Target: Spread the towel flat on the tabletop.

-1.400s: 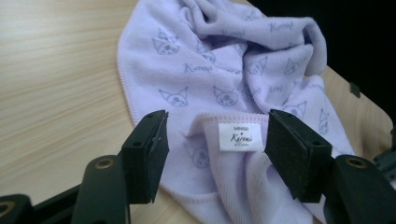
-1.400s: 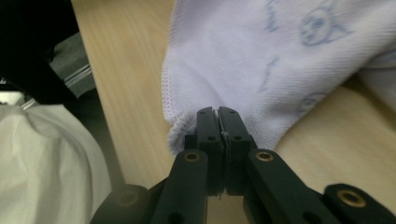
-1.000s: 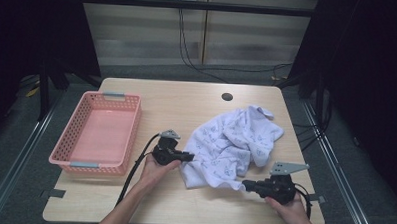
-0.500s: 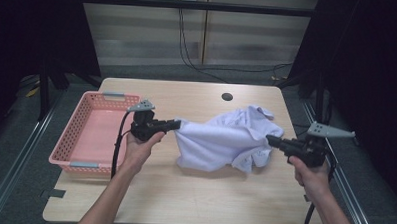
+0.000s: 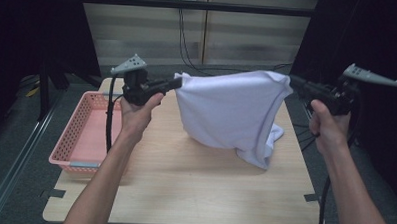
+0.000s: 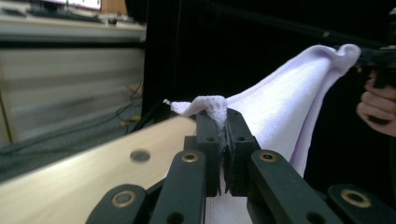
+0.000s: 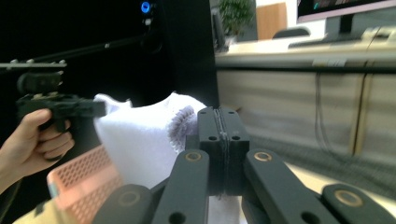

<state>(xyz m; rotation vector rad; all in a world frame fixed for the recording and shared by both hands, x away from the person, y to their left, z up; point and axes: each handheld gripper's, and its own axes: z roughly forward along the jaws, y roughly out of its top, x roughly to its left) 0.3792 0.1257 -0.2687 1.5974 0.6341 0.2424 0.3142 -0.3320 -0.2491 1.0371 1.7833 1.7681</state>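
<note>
The left claw (image 5: pixel 176 82) is pressed together on one top corner of a white garment (image 5: pixel 231 110), a tuft of cloth bunched between its black jaws in the left gripper view (image 6: pixel 225 140). The right claw (image 5: pixel 292 81) pinches the opposite top corner just as tightly, cloth gathered beside its jaws in the right gripper view (image 7: pixel 223 140). Between them the garment hangs spread like a sheet above the wooden tabletop (image 5: pixel 183 191), its upper edge pulled nearly level and its lower folds dangling toward the right side, close over the wood. To the left, a pink basket (image 5: pixel 73 137) sits on the tabletop edge, well apart from the garment.
</note>
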